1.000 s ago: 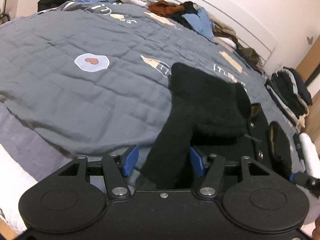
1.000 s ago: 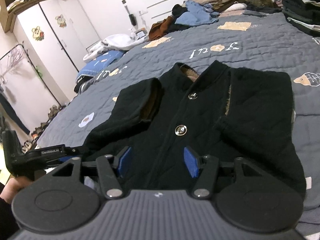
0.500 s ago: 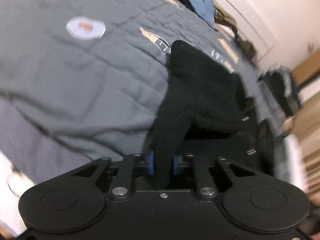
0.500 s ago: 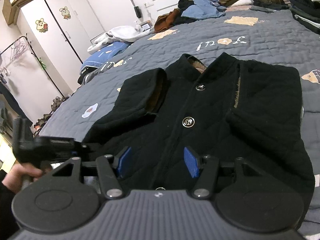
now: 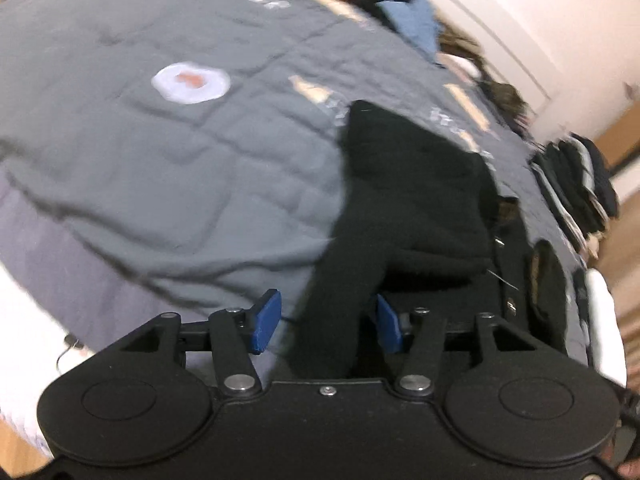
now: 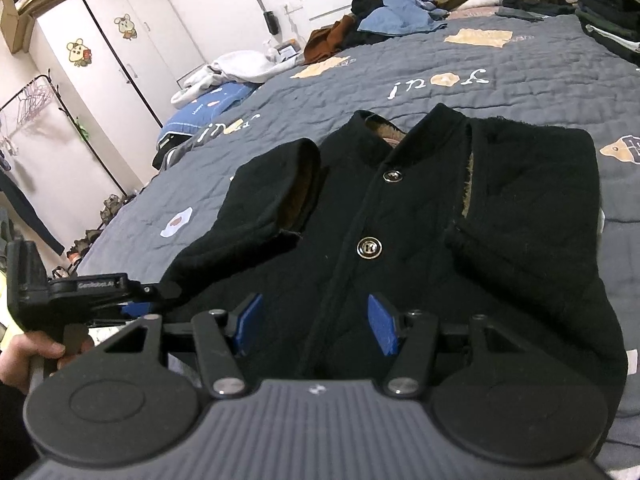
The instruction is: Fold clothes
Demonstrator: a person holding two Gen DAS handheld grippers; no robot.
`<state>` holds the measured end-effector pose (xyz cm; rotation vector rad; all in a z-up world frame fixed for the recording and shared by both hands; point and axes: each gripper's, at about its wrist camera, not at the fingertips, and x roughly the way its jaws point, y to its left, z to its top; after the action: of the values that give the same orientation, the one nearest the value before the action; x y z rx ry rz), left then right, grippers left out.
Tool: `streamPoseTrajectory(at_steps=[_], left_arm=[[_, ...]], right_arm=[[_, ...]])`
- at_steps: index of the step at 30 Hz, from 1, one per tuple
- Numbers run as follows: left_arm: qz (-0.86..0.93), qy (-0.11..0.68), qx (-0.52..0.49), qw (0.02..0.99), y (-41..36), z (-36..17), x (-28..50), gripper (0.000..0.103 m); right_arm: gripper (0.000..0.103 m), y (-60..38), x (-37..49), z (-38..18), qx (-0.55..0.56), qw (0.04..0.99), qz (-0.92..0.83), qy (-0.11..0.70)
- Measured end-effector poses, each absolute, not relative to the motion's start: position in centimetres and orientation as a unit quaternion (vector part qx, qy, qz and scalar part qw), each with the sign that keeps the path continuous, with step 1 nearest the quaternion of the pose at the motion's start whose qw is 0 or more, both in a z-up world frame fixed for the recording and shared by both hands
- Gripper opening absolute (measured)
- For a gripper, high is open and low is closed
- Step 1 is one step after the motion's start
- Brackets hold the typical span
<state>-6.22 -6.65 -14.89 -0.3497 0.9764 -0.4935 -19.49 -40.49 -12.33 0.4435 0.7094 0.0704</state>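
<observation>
Left wrist view, motion-blurred: left gripper low over the near edge of the bed, jaws opening, blue pads standing clear on either side of the black jacket's sleeve, which runs up between them without being pressed. Only this view shows the sleeve from the side, with the folded-over cuff end lying dark on the jacket body beyond. Right wrist view, sharp: right gripper at the hem, jaws about half apart, hem fabric between the pads, but contact cannot be judged. Only this view shows the whole black quilted jacket front-up on the grey quilted bedspread, collar away from the camera, two metal snap buttons down the placket, brownish fleece lining showing at the collar and the armhole, both sleeves folded inward over the front. It also shows the left gripper from outside at lower left, with a hand on its handle. Further off: a stack of folded dark clothes at the far right of the bed, an unfolded heap of blue, brown and black garments along the headboard, a white garment and blue pillow at far left, white wardrobe with mouse stickers, clothes rack beside it.
</observation>
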Motion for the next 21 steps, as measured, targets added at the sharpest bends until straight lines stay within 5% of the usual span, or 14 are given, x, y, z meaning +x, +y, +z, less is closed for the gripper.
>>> streamPoseTrajectory(at_steps=[11,17,21], left_arm=[[-0.225,0.480,-0.140,0.836,-8.3,-16.7,-5.8,0.056],[-0.246,0.459,-0.127,0.844,-8.8,-16.3,-6.3,0.032],[-0.245,0.450,-0.137,0.848,-8.7,-15.9,-6.5,0.026]], right_arm=[[0.057,-40.1,-19.2,-12.3,0.217,0.914,0.032,0.341],[0.057,-40.0,-19.0,-12.6,0.217,0.916,0.041,0.335],[0.057,-40.1,-19.0,-12.4,0.228,0.916,0.042,0.327]])
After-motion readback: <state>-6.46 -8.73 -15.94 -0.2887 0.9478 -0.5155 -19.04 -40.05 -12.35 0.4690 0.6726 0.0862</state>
